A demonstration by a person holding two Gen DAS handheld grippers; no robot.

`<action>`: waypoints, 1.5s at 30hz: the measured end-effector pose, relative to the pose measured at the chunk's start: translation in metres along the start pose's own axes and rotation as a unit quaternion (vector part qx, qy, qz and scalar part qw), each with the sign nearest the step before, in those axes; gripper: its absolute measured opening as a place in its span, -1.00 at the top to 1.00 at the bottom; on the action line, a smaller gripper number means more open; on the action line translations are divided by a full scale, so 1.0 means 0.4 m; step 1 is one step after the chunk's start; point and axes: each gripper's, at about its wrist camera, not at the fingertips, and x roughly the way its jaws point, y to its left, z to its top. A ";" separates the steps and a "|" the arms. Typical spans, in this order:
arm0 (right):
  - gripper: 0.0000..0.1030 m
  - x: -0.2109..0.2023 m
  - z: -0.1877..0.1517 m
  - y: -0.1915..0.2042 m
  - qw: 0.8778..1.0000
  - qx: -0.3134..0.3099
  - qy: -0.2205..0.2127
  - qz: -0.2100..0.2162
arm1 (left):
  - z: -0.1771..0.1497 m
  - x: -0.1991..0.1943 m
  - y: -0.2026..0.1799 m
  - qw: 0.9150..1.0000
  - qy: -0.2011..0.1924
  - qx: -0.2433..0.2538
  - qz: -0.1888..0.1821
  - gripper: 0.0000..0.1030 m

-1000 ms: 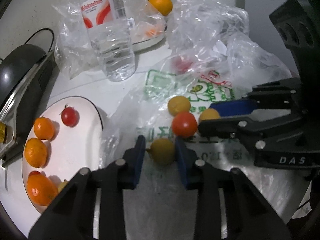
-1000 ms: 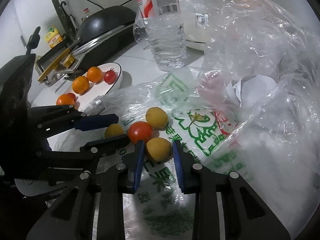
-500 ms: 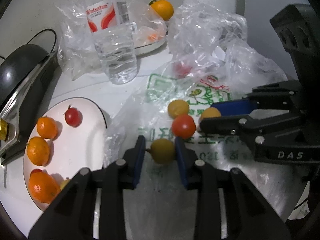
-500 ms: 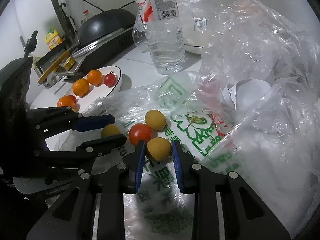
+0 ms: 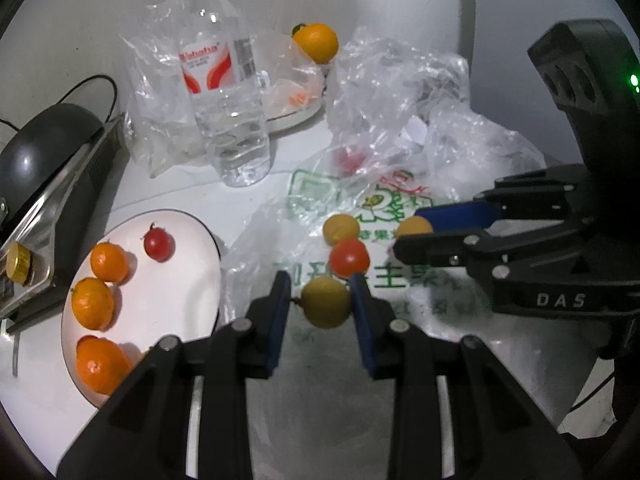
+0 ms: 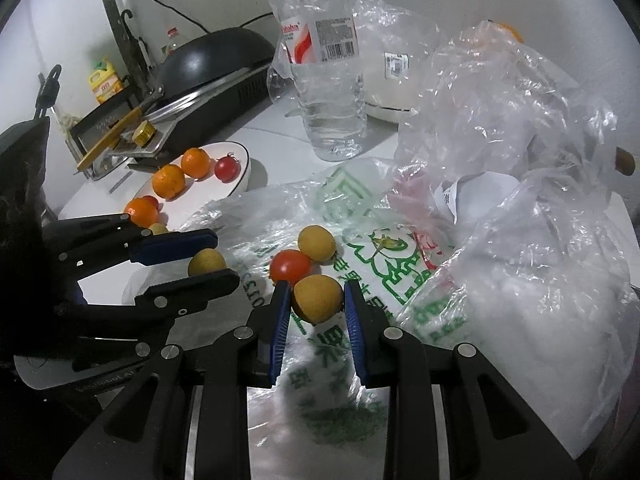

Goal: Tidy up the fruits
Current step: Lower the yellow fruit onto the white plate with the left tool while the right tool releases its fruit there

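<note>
Left tongs: my left tongs [image 5: 320, 300] are narrow and hold a yellow fruit [image 5: 325, 302] between the blue pads, above the printed bag.
Right tongs: my right tongs [image 6: 316, 300] are also narrow and hold a second yellow fruit [image 6: 317, 298] the same way.
Printed bag: the plastic bag with green print [image 6: 360, 240] lies flat on the white worktop [image 5: 168, 192]; the loose fruits lie on it.
Loose fruits: a red tomato [image 6: 290, 267] lies just beside the fruit in my right tongs; a third yellow fruit [image 6: 317, 242] lies right behind the tomato.
Plate: the white plate [image 5: 188, 264] stands to the left of the bag. It carries three oranges [image 5: 109, 262] and one small tomato [image 5: 159, 242].
Bottle: a clear water bottle [image 5: 228, 120] stands upright behind the plate and the bag.
Other bags: crumpled clear bags [image 6: 520, 140] are heaped at the right side.
Far plate: one orange [image 5: 315, 42] lies on a plate at the back, partly under plastic.
</note>
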 end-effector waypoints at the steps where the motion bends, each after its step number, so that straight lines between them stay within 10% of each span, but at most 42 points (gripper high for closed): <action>1: 0.44 -0.004 -0.001 0.002 1.000 0.000 -0.001 -0.001 | 0.000 -0.008 0.000 1.000 -0.003 0.000 -0.001 0.39; 45: 0.44 0.031 0.093 0.265 0.996 -0.085 0.004 -0.006 | -0.089 -0.149 0.194 0.997 -0.056 -0.051 0.007 0.39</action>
